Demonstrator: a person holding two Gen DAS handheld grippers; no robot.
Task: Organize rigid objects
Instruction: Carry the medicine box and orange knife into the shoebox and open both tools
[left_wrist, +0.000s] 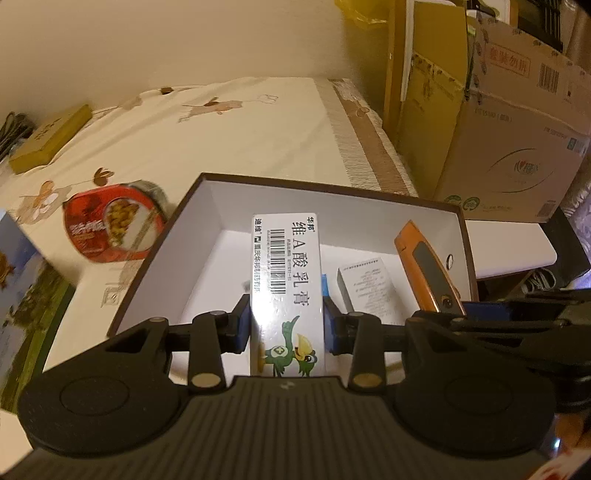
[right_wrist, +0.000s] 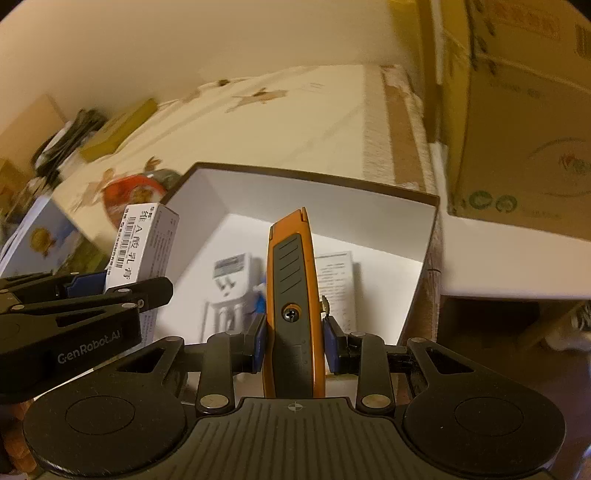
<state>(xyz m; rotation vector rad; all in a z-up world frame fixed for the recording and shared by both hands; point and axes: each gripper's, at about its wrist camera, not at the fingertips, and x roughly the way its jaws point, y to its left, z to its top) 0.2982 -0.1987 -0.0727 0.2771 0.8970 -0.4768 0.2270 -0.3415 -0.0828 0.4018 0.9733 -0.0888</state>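
Left wrist view: a cream tablecloth with brown embroidered figures (left_wrist: 229, 147) covers the table; large brown cardboard cartons (left_wrist: 509, 147) stand against the wall. A brown-rimmed, white-lined open cardboard box (left_wrist: 369, 206) sits on the cloth beside a round red food tub (left_wrist: 114, 229). The left gripper (left_wrist: 288, 325) is clamped on a long white ointment carton (left_wrist: 286, 266), held above the box.

Right wrist view: the right gripper (right_wrist: 293, 343) is clamped on an orange and grey utility knife (right_wrist: 291, 280), over the same box, where a white printed leaflet (right_wrist: 338, 273) lies.
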